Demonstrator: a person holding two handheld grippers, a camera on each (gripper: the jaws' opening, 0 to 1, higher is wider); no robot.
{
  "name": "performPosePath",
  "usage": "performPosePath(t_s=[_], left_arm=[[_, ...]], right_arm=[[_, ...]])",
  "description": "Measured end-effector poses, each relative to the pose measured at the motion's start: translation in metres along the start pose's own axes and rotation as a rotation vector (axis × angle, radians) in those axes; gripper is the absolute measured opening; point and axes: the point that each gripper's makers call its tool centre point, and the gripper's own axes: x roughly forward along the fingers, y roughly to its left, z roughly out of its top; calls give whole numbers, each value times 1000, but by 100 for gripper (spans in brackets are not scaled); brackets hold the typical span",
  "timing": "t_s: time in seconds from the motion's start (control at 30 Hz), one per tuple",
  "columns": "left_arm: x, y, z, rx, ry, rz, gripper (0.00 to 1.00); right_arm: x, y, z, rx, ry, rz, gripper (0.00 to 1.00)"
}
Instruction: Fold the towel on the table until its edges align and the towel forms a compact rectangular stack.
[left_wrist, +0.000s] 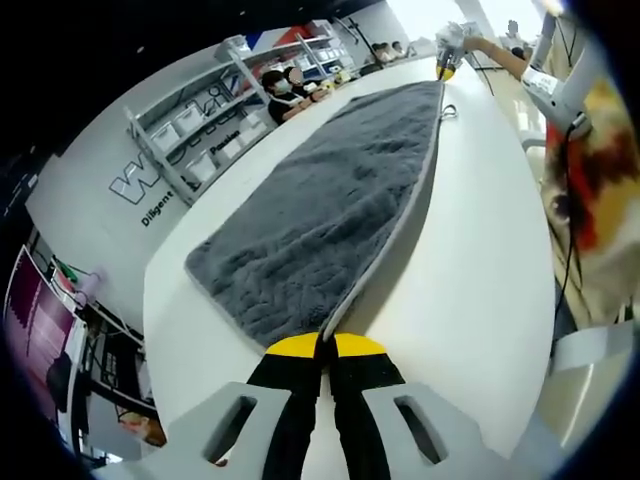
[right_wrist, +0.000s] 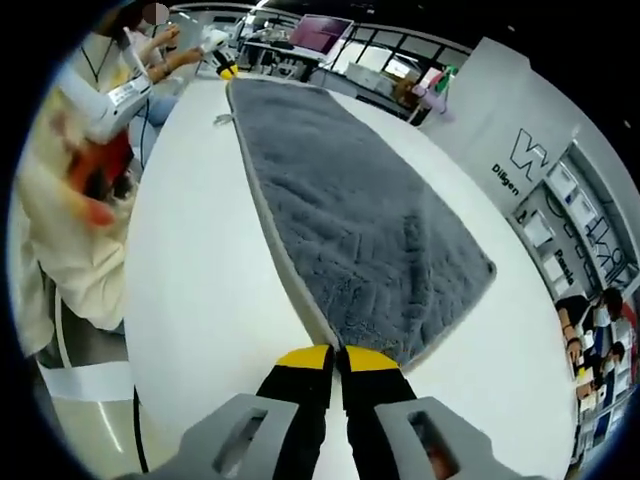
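Fluffy grey rectangular towel (left_wrist: 320, 215) lies flat, unfolded, on the white table (left_wrist: 470, 280). Left gripper (left_wrist: 322, 347) and right gripper (right_wrist: 338, 357) each pinch a near corner, jaws closed. Soft, floppy, light; corners likely the best grip.

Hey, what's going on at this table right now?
A person is starting to fold a grey towel spread flat on a white table. The left tool is shut on one near corner and the right tool on the other corner along the same long edge. No fold has been made yet.
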Motion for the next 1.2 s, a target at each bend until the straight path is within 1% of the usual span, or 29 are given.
performPosePath(t_s=[0.07,0.23,0.33,0.53,0.63,0.7,0.8,0.83,0.97,1.1,1.2], left_arm=[[-1,-2,0,-4,2,-7,2],[-5,-3,-1,-26,5,-23,2],[-9,-8,-2,-57,12,-42,2],[-17,-12,-4,-90,12,-66,1],[-21,-13,-6,-79,25,-61,1],[-25,-9,-6,-82,20,-52,1],[-28,-12,-7,-112,10,-64,1],[-29,-14,-7,-121,9,-69,1],[-32,-15,-7,-135,1,-70,1],[-34,-10,-6,-165,-15,-67,1],[-32,-6,-6,-189,-13,-60,1]], right_arm=[[-2,-2,0,20,-19,-2,0],[-5,-2,-1,33,-44,-3,0],[-7,-4,-3,42,-53,0,0],[-7,7,-1,60,-71,17,0],[-10,9,-3,71,-75,31,0],[-13,12,-2,80,-80,39,0],[-17,15,-3,98,-93,47,0],[-16,19,0,99,-96,48,0],[-17,23,5,120,-114,50,0],[-7,33,22,127,-121,41,0],[-5,30,28,133,-131,34,0]])
